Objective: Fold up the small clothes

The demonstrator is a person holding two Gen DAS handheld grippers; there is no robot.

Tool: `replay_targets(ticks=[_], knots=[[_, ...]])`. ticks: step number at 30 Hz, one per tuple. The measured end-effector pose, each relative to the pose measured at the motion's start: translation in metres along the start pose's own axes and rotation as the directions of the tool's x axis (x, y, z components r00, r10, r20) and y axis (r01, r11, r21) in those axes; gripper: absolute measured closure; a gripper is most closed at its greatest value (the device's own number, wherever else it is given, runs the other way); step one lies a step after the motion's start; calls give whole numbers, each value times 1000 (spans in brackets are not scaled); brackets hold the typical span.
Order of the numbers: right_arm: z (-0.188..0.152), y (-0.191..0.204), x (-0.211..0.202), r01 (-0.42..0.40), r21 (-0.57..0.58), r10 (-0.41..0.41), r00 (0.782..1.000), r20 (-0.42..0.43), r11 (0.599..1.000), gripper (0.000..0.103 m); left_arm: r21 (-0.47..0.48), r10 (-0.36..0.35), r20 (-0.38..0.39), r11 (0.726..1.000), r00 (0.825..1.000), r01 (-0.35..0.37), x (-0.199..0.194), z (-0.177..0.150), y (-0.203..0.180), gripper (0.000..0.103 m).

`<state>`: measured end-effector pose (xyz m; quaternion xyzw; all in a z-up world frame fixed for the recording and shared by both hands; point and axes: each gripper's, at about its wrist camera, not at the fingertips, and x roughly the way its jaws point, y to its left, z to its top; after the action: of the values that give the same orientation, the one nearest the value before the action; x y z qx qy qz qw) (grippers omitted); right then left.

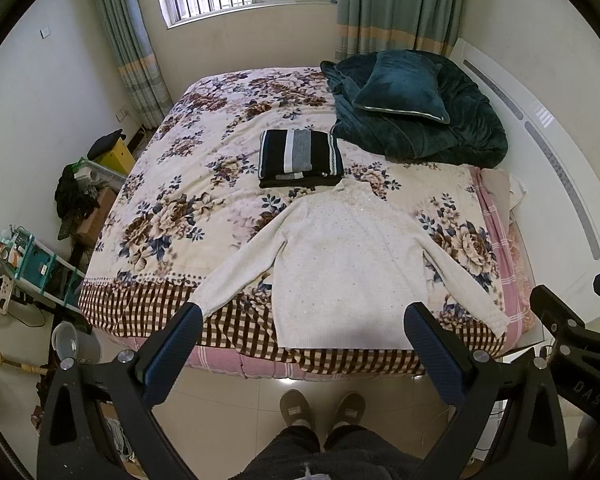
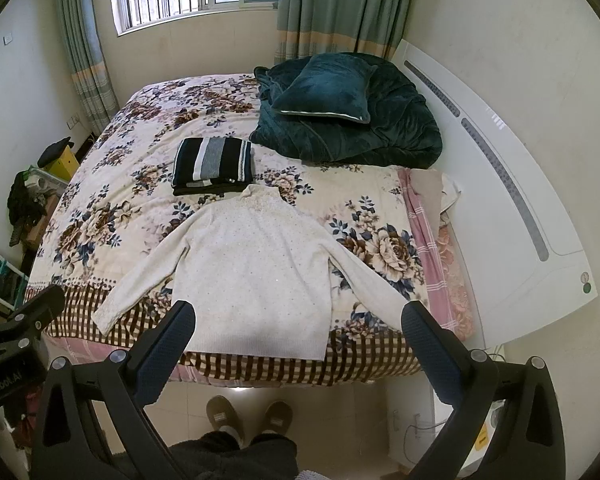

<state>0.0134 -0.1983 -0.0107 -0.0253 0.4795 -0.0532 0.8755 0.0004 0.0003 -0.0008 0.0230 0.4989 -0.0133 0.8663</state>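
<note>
A small white sweater (image 1: 340,264) lies flat on the floral bed cover (image 1: 172,184), collar away from me, both sleeves spread out, hem at the bed's near edge. It also shows in the right wrist view (image 2: 252,276). A folded black, white and grey striped garment (image 1: 298,158) sits just beyond the collar; it also shows in the right wrist view (image 2: 214,164). My left gripper (image 1: 302,334) is open and empty, held above the hem. My right gripper (image 2: 298,330) is open and empty, also above the hem.
A dark green quilt with a pillow (image 1: 416,108) is heaped at the back right of the bed. A white headboard (image 2: 512,208) runs along the right. Boxes and shelves with clutter (image 1: 80,200) stand left of the bed. The person's slippered feet (image 1: 320,408) stand on the tiled floor.
</note>
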Motion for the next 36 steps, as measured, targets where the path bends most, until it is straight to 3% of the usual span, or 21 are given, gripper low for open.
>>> replay_targets(ticks=[36], knots=[[3, -1, -1, 3, 0, -3, 1000, 7, 1000, 0, -1, -7, 10, 1000, 1000, 7, -1, 19, -10, 0]])
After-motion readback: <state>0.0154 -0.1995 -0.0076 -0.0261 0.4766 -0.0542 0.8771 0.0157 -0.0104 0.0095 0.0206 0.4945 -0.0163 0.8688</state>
